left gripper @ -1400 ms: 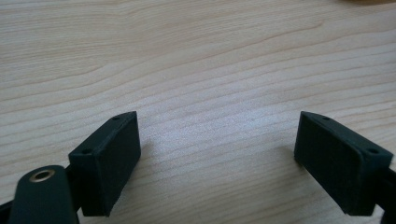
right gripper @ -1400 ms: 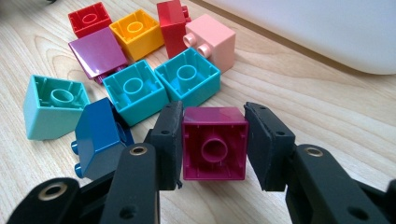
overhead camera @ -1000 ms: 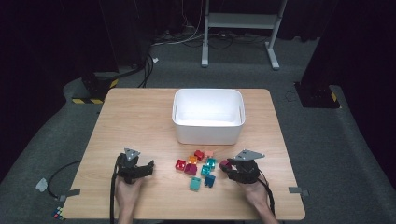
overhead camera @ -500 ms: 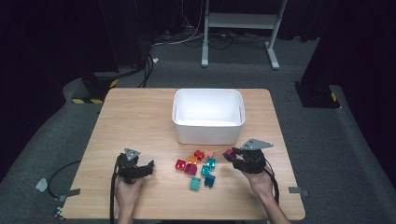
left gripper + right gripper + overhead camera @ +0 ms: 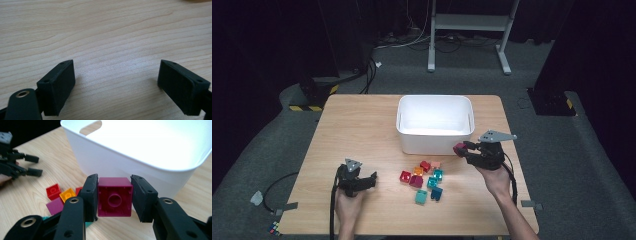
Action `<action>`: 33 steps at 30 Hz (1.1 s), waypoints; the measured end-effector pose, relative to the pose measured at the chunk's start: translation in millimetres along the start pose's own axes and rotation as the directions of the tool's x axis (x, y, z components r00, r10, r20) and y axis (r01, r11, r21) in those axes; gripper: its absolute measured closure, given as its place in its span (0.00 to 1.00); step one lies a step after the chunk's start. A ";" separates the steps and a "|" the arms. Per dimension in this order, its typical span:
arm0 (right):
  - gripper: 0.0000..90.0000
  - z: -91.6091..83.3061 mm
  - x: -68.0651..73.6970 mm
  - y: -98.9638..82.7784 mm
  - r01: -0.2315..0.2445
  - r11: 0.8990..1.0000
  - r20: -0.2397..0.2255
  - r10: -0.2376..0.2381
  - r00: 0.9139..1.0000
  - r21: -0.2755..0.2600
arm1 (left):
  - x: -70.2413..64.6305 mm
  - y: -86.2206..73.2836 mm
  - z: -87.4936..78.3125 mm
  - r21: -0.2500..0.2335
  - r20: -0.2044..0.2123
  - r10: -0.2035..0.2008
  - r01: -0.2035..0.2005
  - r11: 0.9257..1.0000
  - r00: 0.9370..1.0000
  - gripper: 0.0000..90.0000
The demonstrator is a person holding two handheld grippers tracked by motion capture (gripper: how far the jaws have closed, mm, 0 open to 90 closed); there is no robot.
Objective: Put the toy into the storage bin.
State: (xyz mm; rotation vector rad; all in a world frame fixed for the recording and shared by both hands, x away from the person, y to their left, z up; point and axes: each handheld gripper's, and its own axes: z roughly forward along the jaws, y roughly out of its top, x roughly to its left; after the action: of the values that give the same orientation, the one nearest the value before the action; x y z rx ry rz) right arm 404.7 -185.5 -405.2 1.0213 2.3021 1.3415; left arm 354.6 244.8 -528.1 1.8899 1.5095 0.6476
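Magenta brick (image 5: 114, 200) is clamped by right gripper (image 5: 113, 197) beside white bin (image 5: 140, 167); left gripper (image 5: 116, 85) gapes.

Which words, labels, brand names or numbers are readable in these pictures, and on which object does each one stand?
None can be read: the bin, the bricks, the magenta brick in the right gripper and the table bear no print.
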 end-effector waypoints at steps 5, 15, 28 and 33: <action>0.65 -6.4 -4.1 13.7 0.001 1.000 -0.008 -0.001 1.000 -0.024 | 0.0 0.0 0.0 0.000 0.000 0.001 -0.001 1.000 1.000 0.16; 0.65 -8.6 -9.3 36.4 0.018 0.999 0.001 -0.018 1.000 -0.040 | 0.0 0.0 0.0 0.000 0.000 0.000 0.000 1.000 1.000 0.16; 0.65 -0.6 -21.0 61.1 0.013 0.998 0.010 -0.013 1.000 -0.056 | 0.1 0.0 0.0 0.000 -0.001 0.001 -0.001 1.000 1.000 0.16; 0.65 9.5 -24.7 68.7 0.011 0.999 0.018 -0.010 1.000 -0.046 | 0.0 0.0 0.0 0.000 0.000 0.000 0.000 1.000 1.000 0.16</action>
State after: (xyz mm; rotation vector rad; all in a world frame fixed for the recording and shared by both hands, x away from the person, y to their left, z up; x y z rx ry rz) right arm 457.3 -175.0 -354.7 1.0009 2.2497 1.3694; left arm 354.6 244.8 -528.1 1.8903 1.5093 0.6478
